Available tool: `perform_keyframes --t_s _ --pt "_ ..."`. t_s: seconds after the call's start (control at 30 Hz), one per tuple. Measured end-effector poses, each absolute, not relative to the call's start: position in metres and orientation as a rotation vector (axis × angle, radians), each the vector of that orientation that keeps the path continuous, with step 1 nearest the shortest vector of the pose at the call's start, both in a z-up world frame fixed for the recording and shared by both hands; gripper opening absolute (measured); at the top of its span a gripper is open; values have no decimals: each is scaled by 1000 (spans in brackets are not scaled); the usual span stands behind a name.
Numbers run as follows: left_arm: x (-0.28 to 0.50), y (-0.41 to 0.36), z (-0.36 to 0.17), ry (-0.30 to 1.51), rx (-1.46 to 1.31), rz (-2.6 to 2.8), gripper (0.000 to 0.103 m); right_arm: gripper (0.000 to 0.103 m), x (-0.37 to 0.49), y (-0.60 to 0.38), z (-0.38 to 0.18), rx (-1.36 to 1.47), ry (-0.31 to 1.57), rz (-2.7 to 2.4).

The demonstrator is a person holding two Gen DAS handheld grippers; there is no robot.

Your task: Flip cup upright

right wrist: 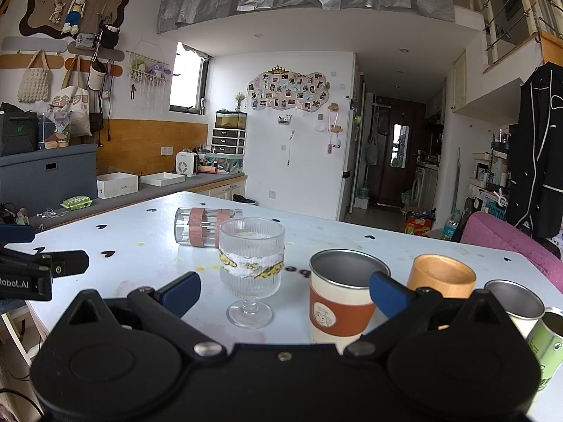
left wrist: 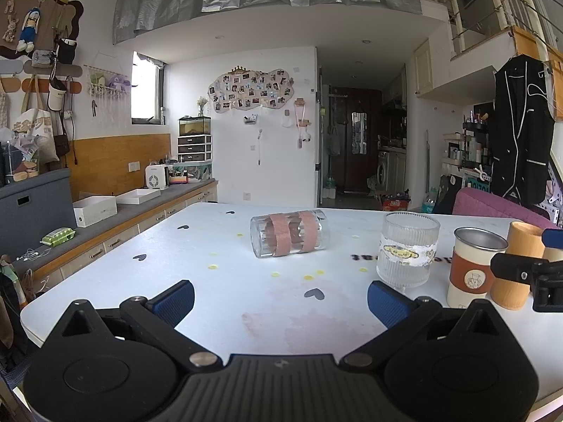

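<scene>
A clear ribbed glass cup with two brown tape bands (left wrist: 290, 234) lies on its side on the white table (left wrist: 218, 302), its mouth to the left. It also shows in the right wrist view (right wrist: 206, 227), behind the stemmed glass. My left gripper (left wrist: 280, 299) is open and empty, low over the table, some way short of the lying cup. My right gripper (right wrist: 285, 290) is open and empty, with the stemmed glass (right wrist: 250, 270) standing upright just ahead between its fingers.
Upright to the right stand a stemmed ribbed glass (left wrist: 408, 253), a white mug with a brown sleeve (left wrist: 473, 269), a wooden cup (left wrist: 519, 263), a steel cup (right wrist: 519, 306) and a green can (right wrist: 547, 344). A counter runs along the left.
</scene>
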State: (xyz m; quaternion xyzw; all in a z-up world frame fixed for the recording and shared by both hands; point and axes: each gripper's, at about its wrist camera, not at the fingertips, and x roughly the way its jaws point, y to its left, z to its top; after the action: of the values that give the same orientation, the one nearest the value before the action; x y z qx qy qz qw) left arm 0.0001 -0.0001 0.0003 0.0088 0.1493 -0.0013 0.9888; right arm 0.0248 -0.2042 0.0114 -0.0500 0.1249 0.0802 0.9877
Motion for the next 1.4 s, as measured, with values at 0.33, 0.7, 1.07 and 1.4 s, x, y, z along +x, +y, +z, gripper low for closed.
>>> perform_keyframes --t_s 0.33,0.7,1.07,1.4 --pt "0 0 0 299 18 -2 103 103 25 -204 11 -101 250 161" --pt "0 0 0 300 18 -3 103 103 25 -204 11 -101 250 161" --pt "0 0 0 301 19 -3 103 103 25 -204 11 -101 249 160" --pt "1 2 -2 295 2 -18 103 103 25 -204 11 -101 248 161"
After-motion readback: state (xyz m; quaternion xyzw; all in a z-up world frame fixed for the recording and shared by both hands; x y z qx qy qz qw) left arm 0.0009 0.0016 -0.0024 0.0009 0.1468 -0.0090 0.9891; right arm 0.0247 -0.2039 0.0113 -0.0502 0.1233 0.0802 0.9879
